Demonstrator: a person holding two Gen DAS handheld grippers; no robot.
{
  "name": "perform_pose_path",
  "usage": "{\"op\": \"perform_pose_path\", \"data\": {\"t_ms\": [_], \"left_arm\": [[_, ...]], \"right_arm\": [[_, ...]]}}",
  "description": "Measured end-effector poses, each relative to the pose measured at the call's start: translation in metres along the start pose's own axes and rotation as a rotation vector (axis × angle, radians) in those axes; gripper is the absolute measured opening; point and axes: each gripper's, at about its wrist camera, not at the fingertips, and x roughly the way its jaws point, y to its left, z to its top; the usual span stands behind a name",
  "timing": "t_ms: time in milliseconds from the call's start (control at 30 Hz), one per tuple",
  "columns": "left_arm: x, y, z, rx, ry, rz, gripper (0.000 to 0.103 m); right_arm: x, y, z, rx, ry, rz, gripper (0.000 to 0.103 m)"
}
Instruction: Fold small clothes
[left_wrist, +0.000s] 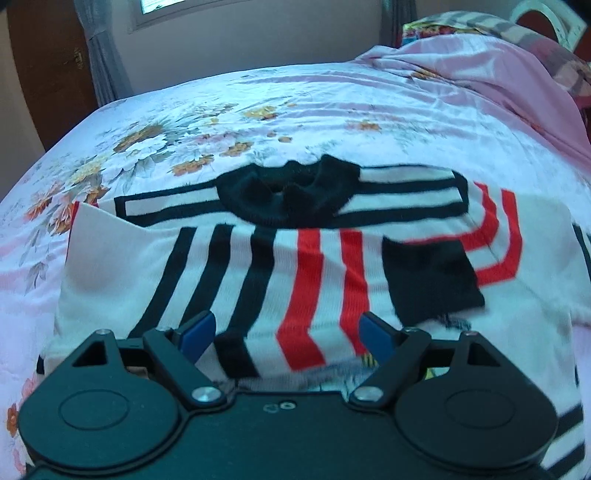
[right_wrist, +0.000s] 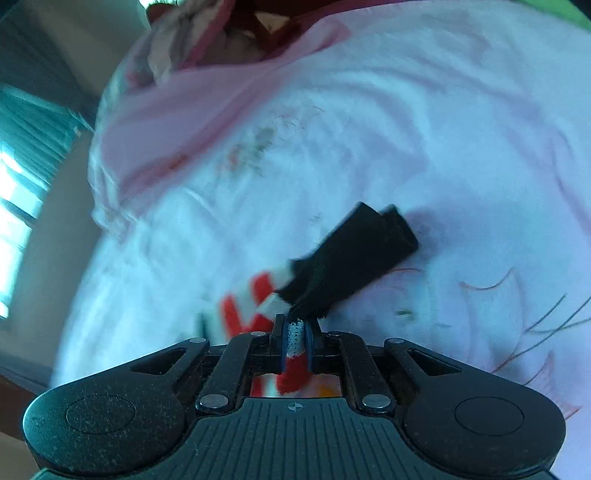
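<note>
A small white sweater with black and red stripes and a black collar lies flat on the floral bedsheet. One sleeve with a black cuff is folded over its front. My left gripper is open, its blue pads low over the sweater's near part, holding nothing. My right gripper is shut on the other sleeve, whose black cuff sticks out past the fingers above the sheet. Red and white sleeve fabric hangs beside it.
A pink blanket is heaped at the bed's far right. A wooden door and grey curtain stand beyond the bed's left edge. The right wrist view is blurred and shows a window at left.
</note>
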Motion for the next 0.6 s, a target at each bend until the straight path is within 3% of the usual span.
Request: {"op": "perform_pose_path", "data": {"t_ms": [33,100,133,233,300,333,467,600], "left_arm": [[0.003,-0.001,0.003,-0.006,0.001,-0.003,0.083],[0.012,-0.005,0.005,0.003,0.019,0.008,0.083],[0.019,-0.007,0.004,0.008,0.04,0.015,0.082],[0.032,-0.007,0.003,-0.005,0.069,0.016,0.085],[0.03,-0.006,0.006,-0.001,0.077,0.002,0.081],[0.026,-0.003,0.008,-0.007,0.08,-0.016,0.077],[0.006,0.019,0.016,-0.032,0.036,-0.033,0.078],[-0.014,0.054,0.02,-0.073,-0.009,-0.002,0.079]], "right_arm": [[-0.002,0.001,0.0,-0.018,-0.007,0.011,0.009],[0.004,0.002,-0.001,-0.083,0.013,-0.08,0.009],[0.006,0.0,0.0,-0.081,0.015,-0.078,0.009],[0.002,0.007,-0.002,-0.107,-0.022,-0.12,0.009],[-0.005,0.024,-0.005,-0.165,-0.057,-0.127,0.009],[-0.009,0.034,-0.007,-0.201,-0.078,-0.118,0.009],[-0.031,0.095,-0.028,-0.374,-0.169,-0.019,0.009],[-0.039,0.173,-0.079,-0.553,-0.176,0.147,0.009]]}}
